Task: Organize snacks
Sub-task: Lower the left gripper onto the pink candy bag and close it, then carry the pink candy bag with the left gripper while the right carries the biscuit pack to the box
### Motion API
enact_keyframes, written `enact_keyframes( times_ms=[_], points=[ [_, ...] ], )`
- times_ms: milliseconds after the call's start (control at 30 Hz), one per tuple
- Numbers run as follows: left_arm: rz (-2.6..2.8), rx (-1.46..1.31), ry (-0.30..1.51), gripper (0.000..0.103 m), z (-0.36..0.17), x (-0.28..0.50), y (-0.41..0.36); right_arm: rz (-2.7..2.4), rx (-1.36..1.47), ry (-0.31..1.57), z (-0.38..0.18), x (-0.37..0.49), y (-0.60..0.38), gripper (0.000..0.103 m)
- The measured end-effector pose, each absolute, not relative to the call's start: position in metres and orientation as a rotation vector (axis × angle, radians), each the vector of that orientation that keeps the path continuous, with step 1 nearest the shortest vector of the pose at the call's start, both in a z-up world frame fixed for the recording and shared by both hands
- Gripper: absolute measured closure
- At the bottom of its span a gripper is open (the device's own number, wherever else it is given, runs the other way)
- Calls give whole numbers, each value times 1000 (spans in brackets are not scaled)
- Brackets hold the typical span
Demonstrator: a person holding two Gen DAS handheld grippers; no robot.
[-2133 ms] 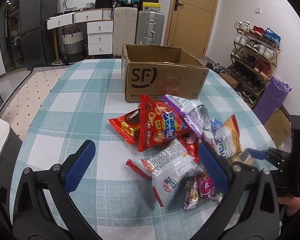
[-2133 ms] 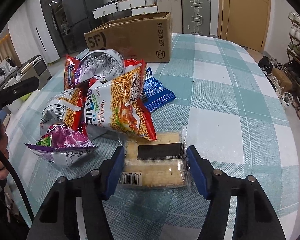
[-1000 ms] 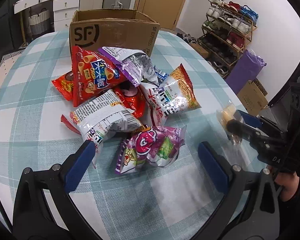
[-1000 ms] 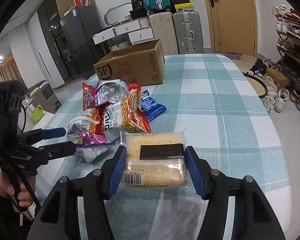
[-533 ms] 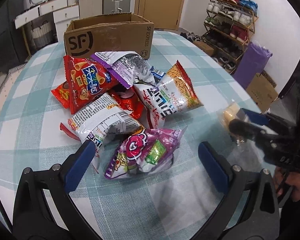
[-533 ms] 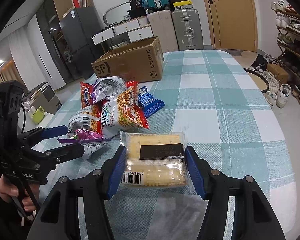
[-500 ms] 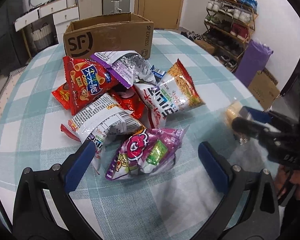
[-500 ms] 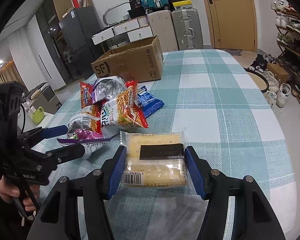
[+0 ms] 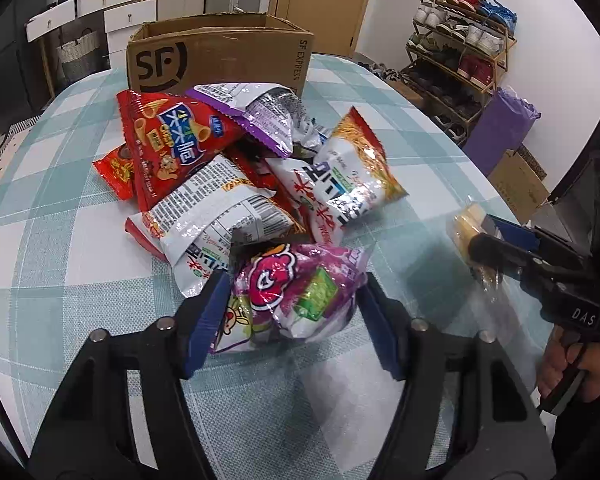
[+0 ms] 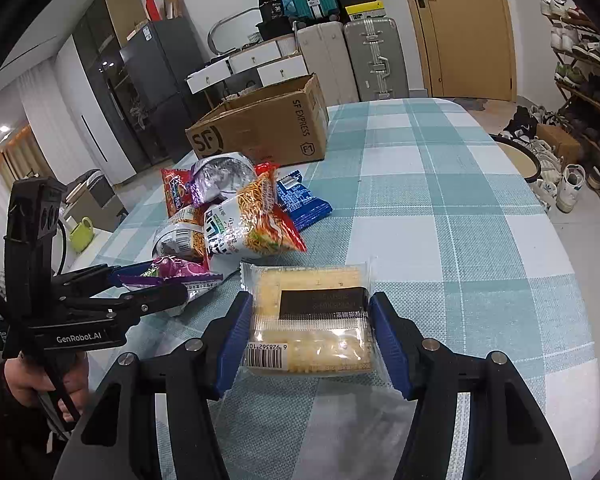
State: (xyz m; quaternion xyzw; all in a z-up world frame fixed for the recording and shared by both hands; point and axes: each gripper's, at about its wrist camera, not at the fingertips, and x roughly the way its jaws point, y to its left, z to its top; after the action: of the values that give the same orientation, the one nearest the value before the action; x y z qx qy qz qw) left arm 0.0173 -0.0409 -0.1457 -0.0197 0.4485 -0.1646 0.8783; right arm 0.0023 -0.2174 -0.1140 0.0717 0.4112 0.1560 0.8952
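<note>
Round worktop (image 10: 480, 208), teal-checked cloth; open cardboard box (image 10: 260, 128) behind snack pile. Left tool (image 9: 292, 304) closing around purple snack bag (image 9: 296, 284). Right tool (image 10: 310, 320) clamped on cracker pack (image 10: 312, 312); shoe rack (image 9: 456, 52), suitcases (image 10: 368, 56) beyond.

We see the bench (image 10: 460, 208) in a teal-and-white check. Cardboard box (image 9: 220, 56) is plain brown with black lettering. Nearest snack bag (image 9: 300, 284) is purple with a pink figure and a green patch; others red, silver-purple, white-orange, blue (image 10: 300, 200). Cracker pack (image 10: 312, 316) is pale yellow under clear wrap, with a black label. Both grippers are black with blue pads (image 9: 204, 320).
</note>
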Motion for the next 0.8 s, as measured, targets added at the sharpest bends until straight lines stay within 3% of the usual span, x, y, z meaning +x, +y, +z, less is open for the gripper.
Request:
enact_keyframes(
  times_ms=[267, 800],
  points=[
    [-401, -131, 959, 52, -143, 15, -31, 328, 148, 844, -111, 1, -217, 43],
    [-420, -132, 897, 54, -120, -7, -19, 354, 128, 824, -96, -1, -201, 43]
  ],
)
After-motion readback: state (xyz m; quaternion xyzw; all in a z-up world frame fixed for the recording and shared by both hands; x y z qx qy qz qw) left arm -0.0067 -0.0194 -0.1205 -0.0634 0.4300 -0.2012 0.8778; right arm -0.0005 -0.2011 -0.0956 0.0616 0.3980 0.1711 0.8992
